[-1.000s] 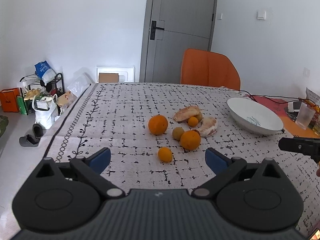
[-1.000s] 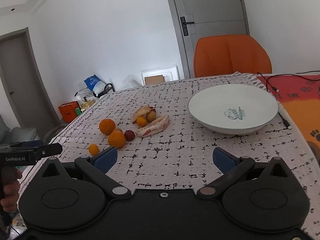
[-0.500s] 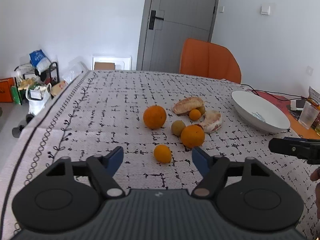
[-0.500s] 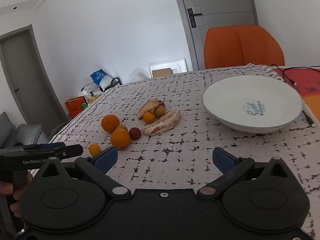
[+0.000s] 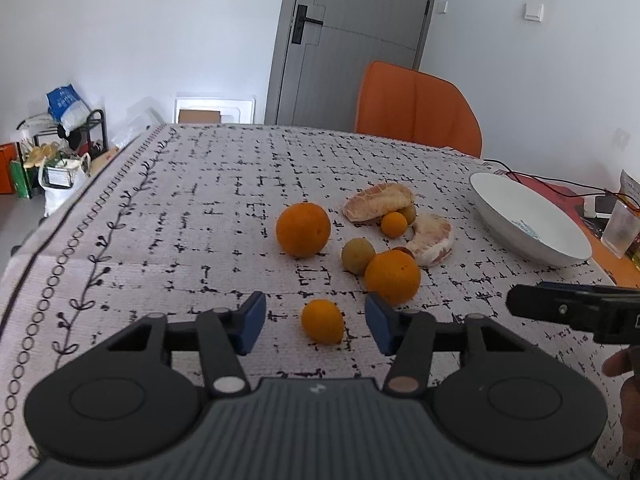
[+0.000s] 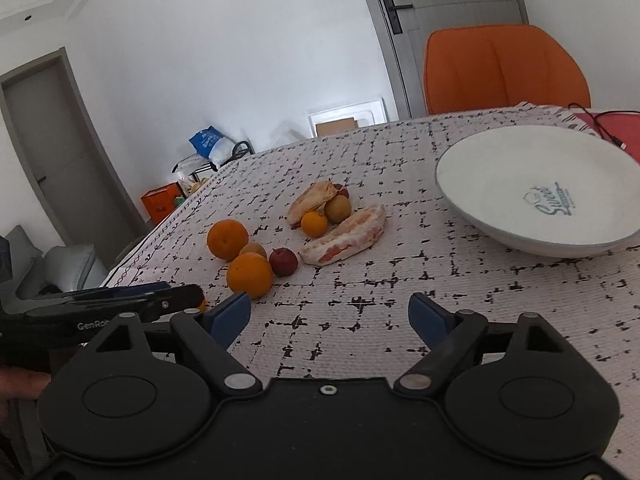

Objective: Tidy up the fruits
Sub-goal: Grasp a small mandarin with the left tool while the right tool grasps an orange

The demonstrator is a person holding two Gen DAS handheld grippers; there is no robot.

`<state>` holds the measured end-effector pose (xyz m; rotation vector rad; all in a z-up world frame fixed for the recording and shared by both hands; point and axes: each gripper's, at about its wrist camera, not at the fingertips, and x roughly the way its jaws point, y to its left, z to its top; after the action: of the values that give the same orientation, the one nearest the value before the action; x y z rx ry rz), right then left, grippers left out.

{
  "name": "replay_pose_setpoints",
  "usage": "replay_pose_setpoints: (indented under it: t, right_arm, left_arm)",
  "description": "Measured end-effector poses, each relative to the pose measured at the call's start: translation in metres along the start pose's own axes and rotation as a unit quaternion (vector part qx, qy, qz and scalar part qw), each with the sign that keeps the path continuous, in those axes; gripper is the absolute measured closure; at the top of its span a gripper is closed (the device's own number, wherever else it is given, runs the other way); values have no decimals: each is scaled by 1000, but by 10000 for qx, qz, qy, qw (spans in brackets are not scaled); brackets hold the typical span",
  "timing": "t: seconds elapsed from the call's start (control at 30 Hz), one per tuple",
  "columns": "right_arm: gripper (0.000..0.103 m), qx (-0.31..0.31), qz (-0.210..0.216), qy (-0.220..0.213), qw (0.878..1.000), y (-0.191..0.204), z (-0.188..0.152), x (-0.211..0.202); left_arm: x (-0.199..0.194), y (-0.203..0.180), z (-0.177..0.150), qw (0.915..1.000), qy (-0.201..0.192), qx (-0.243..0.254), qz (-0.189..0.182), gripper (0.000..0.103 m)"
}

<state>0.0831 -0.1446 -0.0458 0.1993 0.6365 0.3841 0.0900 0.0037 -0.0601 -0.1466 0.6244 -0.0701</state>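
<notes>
Hidden: the small orange (image 5: 322, 321) shows only as a sliver behind the left gripper in the right wrist view; the plum (image 6: 283, 261) is mostly covered by an orange in the left wrist view.
Cut off: right gripper body at the right edge of the left wrist view; bowl rim at the right edge of the right wrist view.
Left gripper (image 5: 316, 322): blue pads set fairly wide, flanking the small orange, no contact visible.
Right gripper (image 6: 330, 318): fingers wide, nothing between them, over bare cloth.
Fruit: loose cluster mid-table; two large oranges (image 5: 303, 229) (image 5: 392, 277), round, dimpled; greenish-brown round fruit (image 5: 358, 255) touching the nearer large one; two peeled pomelo wedges (image 5: 378, 201) (image 5: 432, 239), pale pink, fibrous; a tiny orange (image 5: 394, 224) between them.
Bowl (image 6: 500, 168): white, shallow, glossy, printed mark inside; right of the cluster, apart from it.
Cloth (image 5: 192, 208): woven, white with broken black grid, vine border at left.
Around: orange chair (image 5: 416, 110), grey door (image 5: 352, 40), clear cup (image 5: 621, 229), cables at far right.
</notes>
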Motion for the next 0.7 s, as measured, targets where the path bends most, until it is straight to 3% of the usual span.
replay_pose_setpoints:
  t: [0.1,0.17,0.47,0.7]
  right_arm:
    - [24,-17,56,45,10000,4,2,6]
    - [25,-58,94,67,9999,8,4,10]
    - [43,-151,334,195,9991,25,10,31]
    - [43,-285,389,239,9986,41,12,38]
  left_arm:
    - [7,1,-3,9999,130,-30,-84,76]
    - [6,3,-4,9999,81,-53,-76,80]
    - [-11,20,-1,9997,-144,-209,22,81]
    - [-15,28,-2,9995,-210,-247,31,81]
